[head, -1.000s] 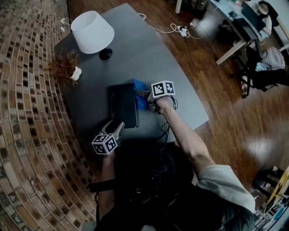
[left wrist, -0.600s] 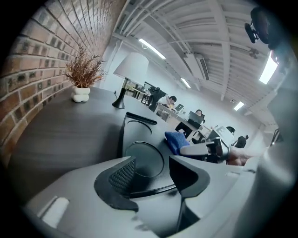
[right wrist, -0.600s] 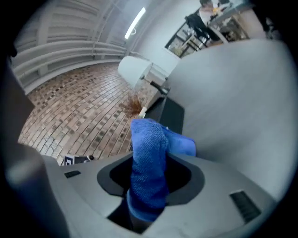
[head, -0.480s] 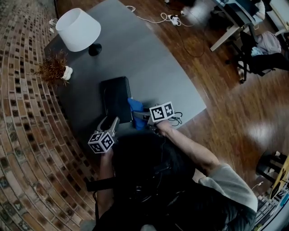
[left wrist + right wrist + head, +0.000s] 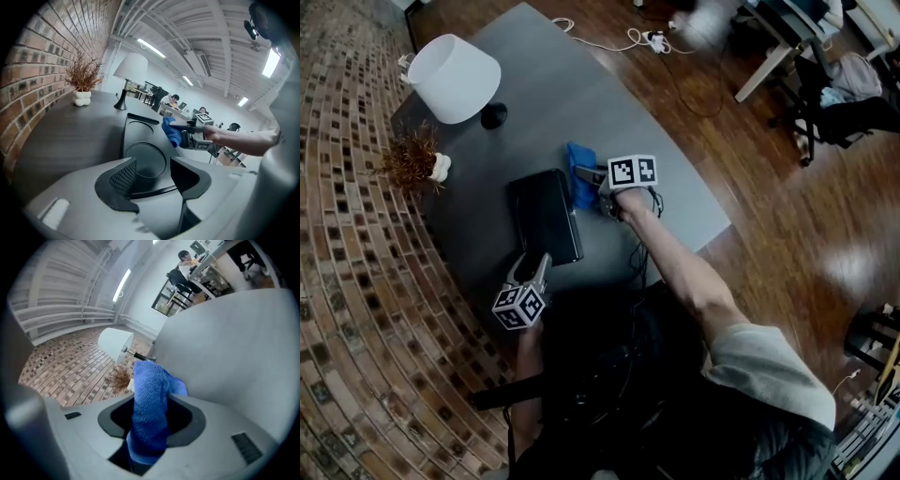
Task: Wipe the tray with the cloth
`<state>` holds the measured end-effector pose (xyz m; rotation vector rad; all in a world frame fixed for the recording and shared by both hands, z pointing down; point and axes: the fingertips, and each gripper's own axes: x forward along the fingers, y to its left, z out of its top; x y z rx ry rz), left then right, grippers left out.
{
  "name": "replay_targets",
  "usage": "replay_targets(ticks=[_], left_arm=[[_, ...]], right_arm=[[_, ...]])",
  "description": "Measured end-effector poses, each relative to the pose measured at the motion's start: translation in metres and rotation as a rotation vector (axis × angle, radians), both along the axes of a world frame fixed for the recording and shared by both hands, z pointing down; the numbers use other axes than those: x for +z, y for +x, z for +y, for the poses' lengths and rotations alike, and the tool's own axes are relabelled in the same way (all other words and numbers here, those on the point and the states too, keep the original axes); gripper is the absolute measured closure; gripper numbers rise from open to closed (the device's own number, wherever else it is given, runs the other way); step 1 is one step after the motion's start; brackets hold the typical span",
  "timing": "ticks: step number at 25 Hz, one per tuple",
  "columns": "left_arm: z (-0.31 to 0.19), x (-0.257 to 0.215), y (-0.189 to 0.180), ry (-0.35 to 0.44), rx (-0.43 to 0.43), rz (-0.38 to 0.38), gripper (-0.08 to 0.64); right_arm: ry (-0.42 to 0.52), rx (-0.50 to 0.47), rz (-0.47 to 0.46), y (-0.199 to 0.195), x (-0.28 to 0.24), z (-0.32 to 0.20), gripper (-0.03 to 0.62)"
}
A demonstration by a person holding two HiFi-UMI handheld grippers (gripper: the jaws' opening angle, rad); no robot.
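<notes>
Jaws: R grpr (image 5: 589,174) clamped on cloth (image 5: 577,190), L grpr (image 5: 534,266) apart | cloth shifted to tray's (image 5: 546,217) far end

Your grey table (image 5: 609,122) carries 3 things: a lamp (image 5: 455,80) at its far-left corner, a plant (image 5: 417,164) along the left edge, and a tray (image 5: 544,216) toward the near edge.

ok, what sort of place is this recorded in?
Probably an open-plan office or loft-style workspace: a brick wall, long strip lights under exposed ceiling beams, and desks on a wooden floor.
</notes>
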<state>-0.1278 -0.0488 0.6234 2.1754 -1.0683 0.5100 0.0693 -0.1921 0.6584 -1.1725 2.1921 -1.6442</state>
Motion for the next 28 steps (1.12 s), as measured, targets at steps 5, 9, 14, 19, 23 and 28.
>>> replay_targets(ticks=[5,9,14,19,23,28], left_arm=[[0.004,0.001,0.004,-0.003,0.004,0.003,0.337],[0.001,0.001,0.002,0.011,-0.003,-0.009,0.337],[-0.001,0.001,0.001,0.016,-0.003,-0.015,0.337],[-0.001,-0.001,0.001,0.031,-0.015,-0.02,0.337],[-0.001,0.0,0.002,0.034,-0.018,-0.014,0.337],[0.01,-0.001,0.013,0.004,-0.02,0.023,0.337]], right_arm=[[-0.092,-0.159,-0.103,-0.031,0.023,-0.018,0.423],[-0.172,-0.278,-0.238,-0.043,0.028,0.036,0.425],[-0.195,-0.192,-0.231,-0.03,0.026,0.074,0.426],[-0.176,-0.128,-0.184,-0.058,0.026,0.125,0.426],[-0.193,-0.276,-0.104,-0.087,0.023,0.173,0.426],[-0.22,-0.587,0.009,-0.091,0.021,0.25,0.426]])
